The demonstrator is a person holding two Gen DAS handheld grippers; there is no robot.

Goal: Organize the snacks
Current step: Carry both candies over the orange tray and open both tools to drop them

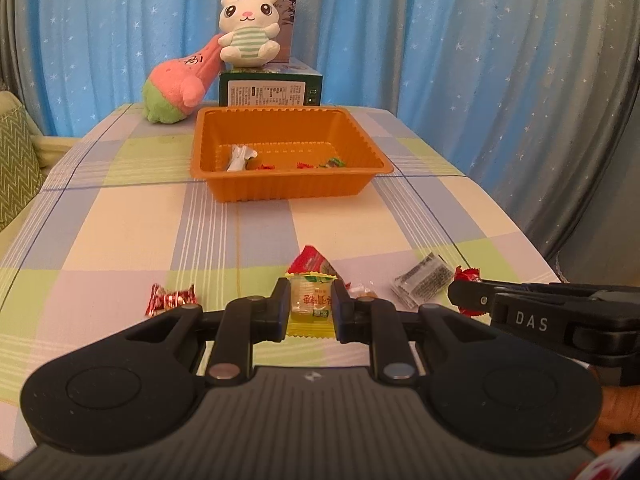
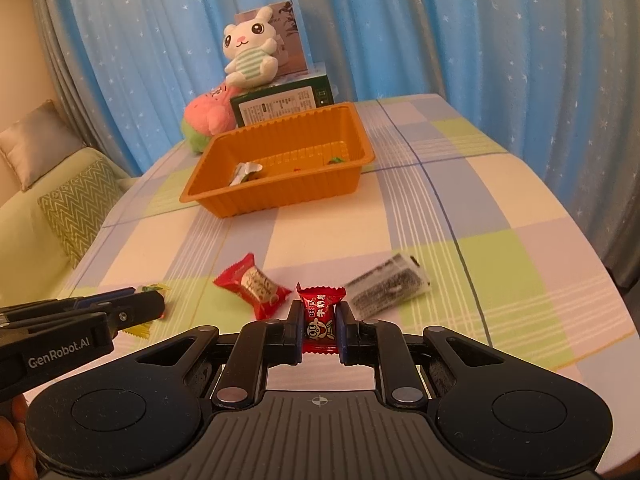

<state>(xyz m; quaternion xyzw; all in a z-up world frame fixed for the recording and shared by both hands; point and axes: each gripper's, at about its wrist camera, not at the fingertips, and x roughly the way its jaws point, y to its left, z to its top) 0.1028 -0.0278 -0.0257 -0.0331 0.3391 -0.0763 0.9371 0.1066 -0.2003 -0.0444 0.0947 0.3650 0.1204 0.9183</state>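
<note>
My left gripper (image 1: 311, 304) is shut on a yellow-green snack packet (image 1: 311, 307), just above the checked tablecloth. My right gripper (image 2: 319, 322) is shut on a small red candy (image 2: 319, 318). From the left wrist view the right gripper (image 1: 464, 295) comes in from the right with the red candy (image 1: 467, 274) showing at its tip. The orange tray (image 1: 292, 196) stands mid-table and holds a white wrapper (image 1: 239, 157) and a few small candies (image 1: 332, 163). Loose on the cloth lie a red-striped candy (image 1: 172, 299), a red packet (image 2: 253, 286) and a clear black-printed packet (image 2: 387, 286).
Behind the tray are a green box (image 1: 270, 88), a white bunny plush (image 1: 248, 28) and a pink-green plush (image 1: 180, 88). Blue star curtains hang behind the table. A sofa with a cushion (image 2: 80, 208) stands left. A hand (image 1: 616, 416) holds the right gripper.
</note>
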